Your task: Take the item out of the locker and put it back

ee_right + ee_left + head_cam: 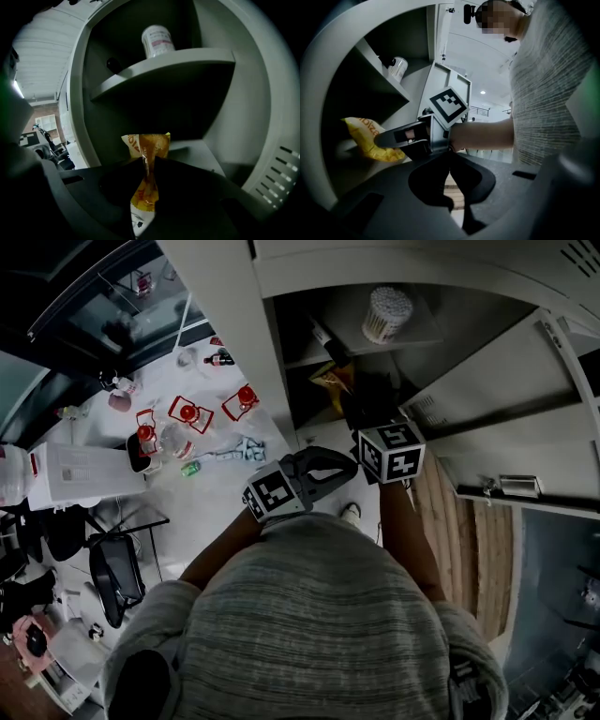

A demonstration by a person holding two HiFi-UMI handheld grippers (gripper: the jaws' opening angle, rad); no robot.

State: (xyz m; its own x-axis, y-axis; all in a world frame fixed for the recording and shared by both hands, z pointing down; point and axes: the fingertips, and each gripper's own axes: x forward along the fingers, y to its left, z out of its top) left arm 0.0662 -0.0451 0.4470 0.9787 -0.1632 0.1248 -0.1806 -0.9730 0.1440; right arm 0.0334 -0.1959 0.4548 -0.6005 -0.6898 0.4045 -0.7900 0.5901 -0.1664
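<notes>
**A:** Starting at the left, how is the left gripper held?

**B:** The left gripper [330,468] hangs just outside the locker [270,352], in front of its opening. The left forearm [217,547] angles in toward it. Its jaws are pressed together with nothing between them.

**A:** And the right one?

**B:** The right gripper [147,164] reaches into the locker's lower compartment, with the right forearm [405,521] stretched straight forward. Its jaws pinch the yellow snack bag [148,146] along its middle seam. The bag stands upright under the locker's shelf [187,63]. I cannot tell whether it touches the compartment floor.

**A:** What else is around?

**B:** Left of the locker, red-capped clutter [189,412] lies on a pale surface. Inside the locker, a white jar [386,313] stands upright on the shelf above the bag. Right of the opening, the locker's door [506,399] stands swung open.

**A:** Does anything stand in the way?

**B:** The shelf overhangs the bag, and the left gripper sits close beside the right one at the locker's mouth.
</notes>
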